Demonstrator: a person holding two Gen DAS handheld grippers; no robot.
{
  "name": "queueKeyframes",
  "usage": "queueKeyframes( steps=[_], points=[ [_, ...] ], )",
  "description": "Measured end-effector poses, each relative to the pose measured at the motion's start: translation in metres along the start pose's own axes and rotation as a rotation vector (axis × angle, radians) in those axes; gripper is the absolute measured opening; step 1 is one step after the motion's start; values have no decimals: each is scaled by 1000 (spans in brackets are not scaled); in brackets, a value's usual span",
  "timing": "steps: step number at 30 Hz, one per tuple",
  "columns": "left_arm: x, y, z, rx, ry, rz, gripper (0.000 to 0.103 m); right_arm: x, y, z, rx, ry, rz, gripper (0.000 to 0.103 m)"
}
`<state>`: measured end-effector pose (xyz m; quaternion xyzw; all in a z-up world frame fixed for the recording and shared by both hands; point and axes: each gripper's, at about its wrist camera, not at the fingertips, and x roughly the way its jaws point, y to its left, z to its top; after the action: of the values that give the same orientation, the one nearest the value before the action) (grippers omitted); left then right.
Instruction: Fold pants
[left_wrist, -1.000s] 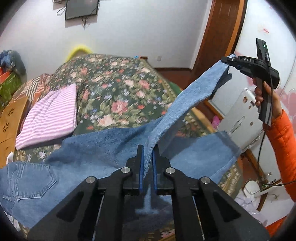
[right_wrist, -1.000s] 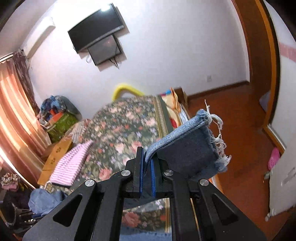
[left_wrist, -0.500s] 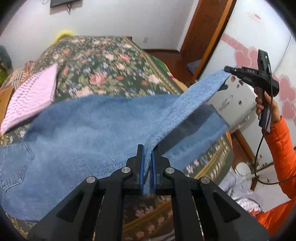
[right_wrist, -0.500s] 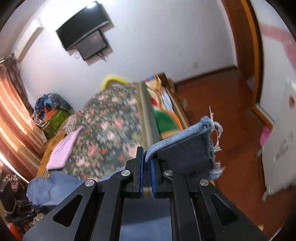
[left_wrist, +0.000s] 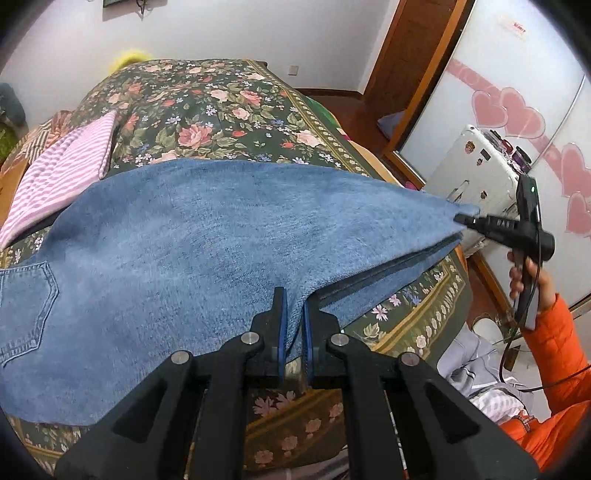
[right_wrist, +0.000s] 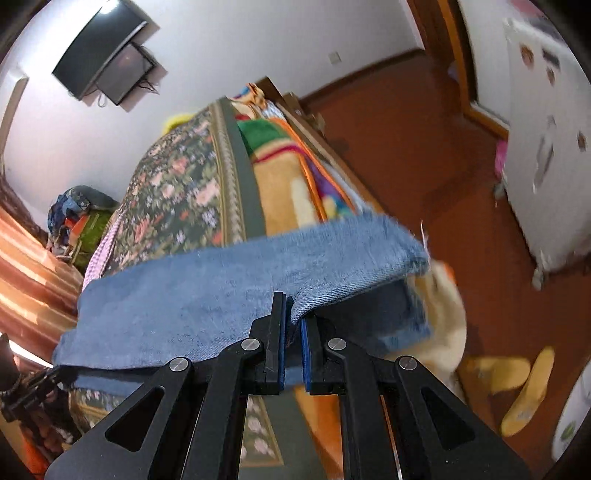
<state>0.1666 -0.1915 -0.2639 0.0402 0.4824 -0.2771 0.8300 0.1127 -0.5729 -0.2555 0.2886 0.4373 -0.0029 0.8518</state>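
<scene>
Blue denim pants (left_wrist: 192, 251) lie spread across the floral bed, one leg laid over the other, back pocket at the far left. My left gripper (left_wrist: 293, 314) is shut on the near edge of the upper leg. My right gripper (left_wrist: 460, 218) is shut on the leg's cuff corner and holds it out past the bed's right edge. In the right wrist view the right gripper (right_wrist: 293, 314) pinches the pants (right_wrist: 229, 280) near the frayed hem, which hangs over the bedside.
The floral bedspread (left_wrist: 221, 107) covers the bed. A pink striped folded garment (left_wrist: 62, 173) lies at the left. A white appliance (left_wrist: 480, 173) stands right of the bed. Yellow slippers (right_wrist: 524, 391) lie on the red floor. A clothes pile (left_wrist: 480, 373) lies beside the bed.
Both grippers have lowered and pulled the raised leg out flat over the other leg. The right gripper has dropped from high up to about bed level.
</scene>
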Motion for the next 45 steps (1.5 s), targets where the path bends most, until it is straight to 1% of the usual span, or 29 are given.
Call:
queueKeyframes(
  steps=[4,9,12,14,16,17,18,19,22,25,27,30,34,37,38,39,40,41,42,43,45],
  points=[
    [-2,-1,-2,5,0,-1,7,2,-12,-18,58,20,18,6],
    [1,-4,-7,9,7,8,7,3,-19,-24,96,12,34,6],
    [-1,-4,-8,3,10,6,7,1,-22,-22,116,14,40,11],
    [-4,-6,-7,10,13,13,11,0,-23,-21,119,23,26,18],
    [-10,-10,-5,26,9,5,22,-4,-24,-18,109,17,-9,23],
    [-16,-12,-3,30,-4,-4,26,-6,-25,-17,104,8,-24,26],
    [-21,-14,-1,35,-16,-9,32,-10,-27,-14,107,-4,-39,27],
    [-26,-16,2,42,-32,-8,35,-11,-30,-13,113,-10,-45,28],
    [-38,-19,14,55,-75,11,36,-14,-39,-6,127,-27,-50,28],
    [-35,-16,28,49,-88,31,40,-7,-44,1,126,-3,-49,28],
    [-28,-14,36,45,-85,47,41,-1,-47,7,120,12,-44,28],
    [-9,-10,48,46,-67,70,41,7,-52,19,121,35,-25,28],
    [22,-1,54,24,-18,98,41,20,-53,37,79,102,17,28],
    [44,7,51,-16,33,87,41,28,-50,43,54,133,28,28],
    [52,9,48,-33,49,78,40,29,-49,44,45,135,22,27],
    [54,9,46,-36,48,81,41,30,-48,45,37,129,19,24],
    [54,7,43,-27,34,89,41,28,-46,45,22,119,9,18],
    [54,5,42,-14,28,97,41,27,-45,47,8,108,-8,14],
    [54,2,41,2,29,105,43,25,-44,48,-1,96,-19,13],
    [55,-1,41,15,31,112,45,22,-43,50,-6,77,-18,11],
    [55,-4,41,28,37,113,45,13,-40,56,-12,34,-10,10]
  ],
)
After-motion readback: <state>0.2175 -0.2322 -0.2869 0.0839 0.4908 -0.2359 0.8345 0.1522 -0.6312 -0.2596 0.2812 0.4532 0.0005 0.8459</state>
